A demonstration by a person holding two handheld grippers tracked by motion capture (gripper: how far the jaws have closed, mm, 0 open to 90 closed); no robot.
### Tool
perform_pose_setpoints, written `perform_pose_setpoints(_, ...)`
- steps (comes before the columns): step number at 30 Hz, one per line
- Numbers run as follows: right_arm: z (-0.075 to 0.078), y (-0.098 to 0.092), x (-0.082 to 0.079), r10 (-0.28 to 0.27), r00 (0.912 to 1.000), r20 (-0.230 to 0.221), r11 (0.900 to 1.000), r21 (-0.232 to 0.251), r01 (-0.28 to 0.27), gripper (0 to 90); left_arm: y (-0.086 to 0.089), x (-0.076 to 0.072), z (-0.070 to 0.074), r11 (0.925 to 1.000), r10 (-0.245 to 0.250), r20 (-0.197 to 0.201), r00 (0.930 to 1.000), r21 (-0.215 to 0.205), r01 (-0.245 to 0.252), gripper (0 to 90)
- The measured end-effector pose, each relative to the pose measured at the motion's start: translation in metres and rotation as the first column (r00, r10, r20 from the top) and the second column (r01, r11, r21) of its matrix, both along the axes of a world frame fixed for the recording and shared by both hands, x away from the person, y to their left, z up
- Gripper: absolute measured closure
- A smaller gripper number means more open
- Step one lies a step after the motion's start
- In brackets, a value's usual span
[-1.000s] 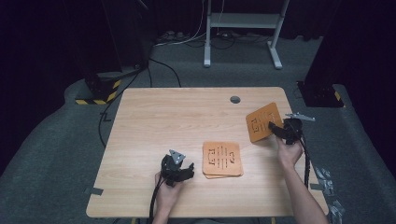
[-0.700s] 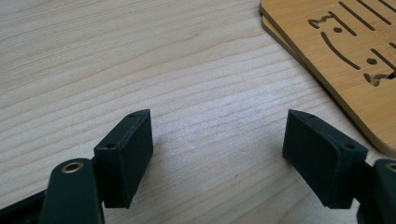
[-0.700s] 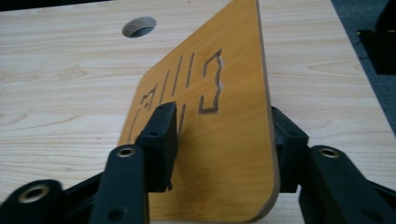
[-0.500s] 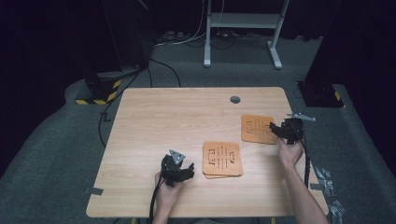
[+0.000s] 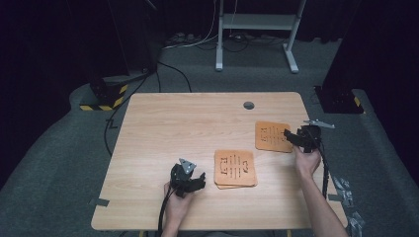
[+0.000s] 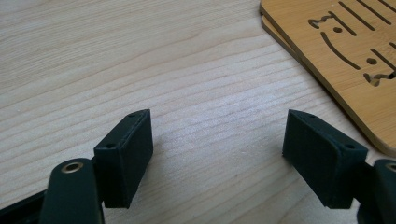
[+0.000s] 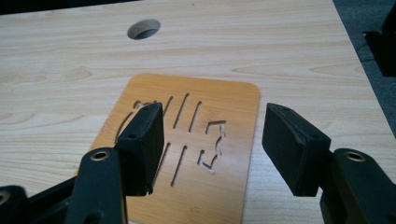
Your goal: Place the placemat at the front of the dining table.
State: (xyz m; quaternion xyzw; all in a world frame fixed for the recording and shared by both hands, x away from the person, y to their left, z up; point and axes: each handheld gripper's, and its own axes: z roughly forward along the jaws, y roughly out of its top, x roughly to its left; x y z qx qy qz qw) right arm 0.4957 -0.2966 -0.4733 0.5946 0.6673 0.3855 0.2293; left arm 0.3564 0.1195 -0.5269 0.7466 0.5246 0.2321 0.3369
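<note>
Trivet [image 5: 272, 136] flat on the bench [image 5: 188, 123] at its right, my right tool [image 5: 291, 138] just opened above its near edge
Thin orange wood with cut slots; if I pull back low, a jaw could catch the edge and skid it; my left tool [image 5: 193, 180] rests released beside the stack [image 5: 235, 169]
</note>
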Motion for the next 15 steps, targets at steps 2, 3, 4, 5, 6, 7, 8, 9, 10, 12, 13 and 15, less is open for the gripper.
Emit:
perform_pose_setpoints(2, 0.0016, 0.0009, -0.0011, 0.004, 1.0, -0.001, 1.0, 0.004, -0.004, 38.7, -0.0002, -0.0001, -0.0001, 1.0, 0.003, 0.0, 1.0, -0.002, -0.003, 24.3)
perform_pose_setpoints(3, 0.002, 0.0011, -0.0014, 0.004, 1.0, 0.005, 1.0, 0.003, -0.004, 38.7, -0.0002, -0.0001, -0.0001, 1.0, 0.003, -0.001, 1.0, -0.002, -0.003, 24.3)
perform_pose_setpoints(4, 0.0026, 0.0011, -0.0021, 0.008, 1.0, 0.005, 1.0, 0.008, -0.008, 38.7, -0.0003, -0.0001, -0.0001, 1.0, 0.004, 0.0, 1.0, -0.003, -0.004, 24.3)
perform_pose_setpoints(5, 0.0029, 0.0009, -0.0024, 0.015, 0.9999, 0.009, 1.0, 0.003, -0.015, 38.7, -0.0002, -0.0001, -0.0001, 1.0, 0.003, -0.001, 1.0, -0.002, -0.003, 24.3)
perform_pose_setpoints(6, 0.0032, 0.0015, -0.0027, 0.017, 0.9998, 0.008, 1.0, 0.001, -0.017, 38.6, -0.0002, -0.0001, -0.0001, 1.0, 0.004, -0.001, 1.0, -0.002, -0.004, 24.3)
perform_pose_setpoints(7, 0.0032, 0.002, -0.0029, 0.02, 0.9997, 0.015, 1.0, -0.003, -0.019, 38.6, -0.0002, -0.0001, -0.0001, 1.0, 0.004, -0.001, 1.0, -0.002, -0.004, 24.3)
perform_pose_setpoints(8, 0.0032, 0.002, -0.0029, 0.02, 0.9997, 0.015, 1.0, -0.003, -0.019, 38.6, -0.0002, -0.0001, -0.0001, 1.0, 0.004, -0.001, 1.0, -0.003, -0.004, 24.3)
perform_pose_setpoints(9, 0.0038, 0.0017, -0.0034, 0.024, 0.9996, 0.012, 1.0, -0.001, -0.024, 38.4, -0.0002, -0.0001, -0.0001, 1.0, 0.004, -0.001, 1.0, -0.002, -0.004, 24.3)
perform_pose_setpoints(10, 0.0047, 0.0018, -0.0043, 0.031, 0.9995, 0.01, 0.999, 0.005, -0.031, 38.3, -0.0002, -0.0001, -0.0001, 1.0, 0.004, -0.001, 1.0, -0.002, -0.004, 24.3)
perform_pose_setpoints(12, 0.0056, 0.0014, -0.0055, 0.042, 0.9989, 0.018, 0.999, -0.002, -0.042, 38.1, -0.0002, -0.0001, -0.0001, 1.0, 0.004, 0.0, 1.0, -0.003, -0.004, 24.3)
perform_pose_setpoints(13, 0.0066, 0.0018, -0.0065, 0.037, 0.9991, 0.019, 0.999, 0.007, -0.037, 38.0, -0.0002, -0.0001, -0.0001, 1.0, 0.004, 0.0, 1.0, -0.002, -0.004, 24.3)
perform_pose_setpoints(15, 0.0085, 0.0007, -0.0089, 0.048, 0.9983, 0.032, 0.999, 0.02, -0.049, 37.7, -0.0002, -0.0001, -0.0001, 1.0, 0.004, 0.0, 1.0, -0.002, -0.004, 24.2)
